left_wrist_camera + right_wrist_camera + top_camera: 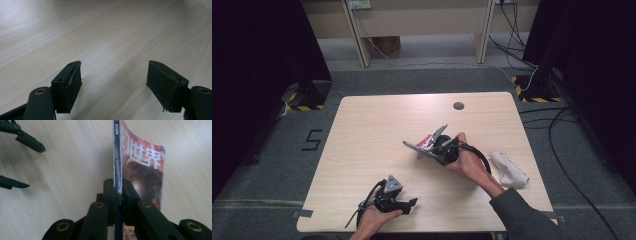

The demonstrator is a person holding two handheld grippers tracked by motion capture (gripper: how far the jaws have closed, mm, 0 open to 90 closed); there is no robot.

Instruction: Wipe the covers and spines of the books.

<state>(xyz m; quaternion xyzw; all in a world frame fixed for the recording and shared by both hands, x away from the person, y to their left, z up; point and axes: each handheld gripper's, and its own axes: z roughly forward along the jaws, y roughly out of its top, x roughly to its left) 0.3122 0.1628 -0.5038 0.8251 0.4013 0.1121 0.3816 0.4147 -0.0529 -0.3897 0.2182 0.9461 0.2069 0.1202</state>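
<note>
- Resting near us on the desk (362, 130), our left gripper (404, 205) lies idle with its fingers (67, 86) spread and empty.
- Farther out at mid-desk, our right gripper (118, 191) pinches the magazine (143, 170) by its spine, wrist angled inward.
- We should lower it slowly, keeping the pages together.

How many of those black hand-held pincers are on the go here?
2. The left gripper is near the table's front edge, jaws open over bare wood. The right gripper is mid-table, shut on a magazine's spine.
</note>
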